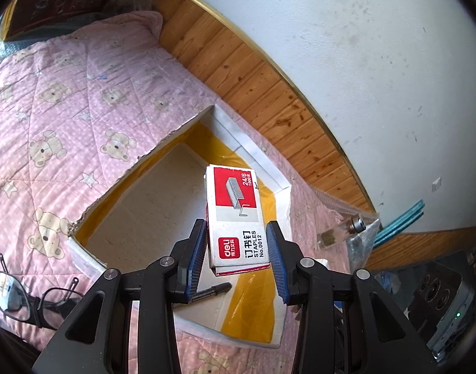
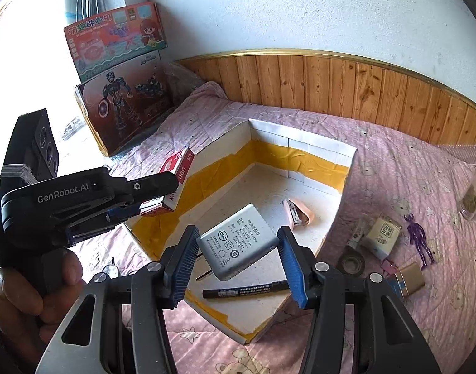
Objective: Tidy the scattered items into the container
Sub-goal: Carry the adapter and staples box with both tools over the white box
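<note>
The right claw [image 2: 238, 258] pinches a grey power adapter [image 2: 236, 241] and the left claw [image 1: 236, 254] a staples box [image 1: 234, 215], both over the open cardboard box [image 2: 347, 168] on the bed; releasing off-centre might bounce either onto the quilt [image 2: 393, 162].

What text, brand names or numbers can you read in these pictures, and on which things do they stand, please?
"deli", "STAPLES No.0012", "24/6": staple box in the left tongs.
"GenRobot.AI": left tongs' body, right wrist view.
"CQC": grey power adapter in the right tongs; its small print is unreadable.
Black marker: too small.
</note>
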